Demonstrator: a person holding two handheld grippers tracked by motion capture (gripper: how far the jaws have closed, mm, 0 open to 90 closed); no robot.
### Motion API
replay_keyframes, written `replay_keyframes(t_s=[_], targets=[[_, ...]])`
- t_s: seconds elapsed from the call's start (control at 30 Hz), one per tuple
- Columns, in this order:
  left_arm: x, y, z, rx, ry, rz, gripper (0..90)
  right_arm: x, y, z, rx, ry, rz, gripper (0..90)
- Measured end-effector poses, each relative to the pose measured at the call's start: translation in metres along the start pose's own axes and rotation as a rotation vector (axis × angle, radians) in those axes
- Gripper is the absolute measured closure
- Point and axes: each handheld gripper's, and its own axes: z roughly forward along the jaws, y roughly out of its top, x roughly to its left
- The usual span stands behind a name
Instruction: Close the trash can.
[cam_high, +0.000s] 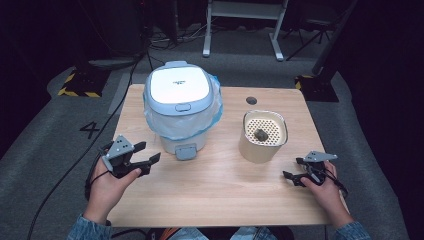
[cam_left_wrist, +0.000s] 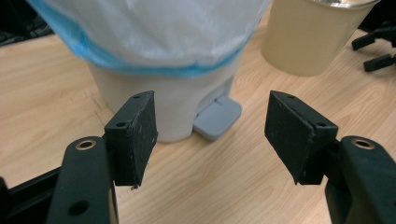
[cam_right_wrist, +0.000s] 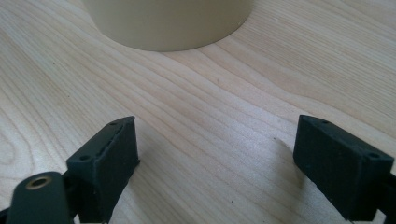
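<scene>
Your left gripper (cam_high: 148, 154) sits at the near left of the wooden surface (cam_high: 215, 185), its jaws spread wide with nothing between them. They point at the small white pedal bin (cam_high: 179, 107), which stands at the back left of the surface, lid down, with a blue-edged liner bag (cam_high: 214, 107) bunched out under the lid. In the left gripper view the bin (cam_left_wrist: 177, 107) is close ahead, and its grey foot pedal (cam_left_wrist: 218, 117) juts out low at the front, resting on the surface between your jaws and the bin's body. The jaws are near the pedal but not touching it.

Your right gripper (cam_high: 295, 169) rests at the near right, its jaws also released and holding nothing, with bare wood between them. Just beyond it stands a cream round container (cam_high: 262, 136) with a perforated insert and a small dark lump (cam_high: 260, 134) lying on it. In the right gripper view the container (cam_right_wrist: 168, 23) is straight ahead, apart from the jaws. The container and the bin stand side by side with a gap between them.
</scene>
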Motion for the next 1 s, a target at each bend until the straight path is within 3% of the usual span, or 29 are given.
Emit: replay_keyframes(t_s=[0.53, 0.63, 1.0], targets=[[0.004, -0.056, 0.041, 0.112, 0.012, -0.028, 35.1, 0.000, 0.000, 0.000, 0.000, 0.000, 0.000, 13.8], [0.004, -0.065, 0.046, 0.142, 0.033, -0.011, 35.1, 0.000, 0.000, 0.000, 0.000, 0.000, 0.000, 13.8], [-0.002, -0.085, 0.060, 0.243, 0.051, 0.047, 31.4, 0.000, 0.000, 0.000, 0.000, 0.000, -0.001, 13.8]])
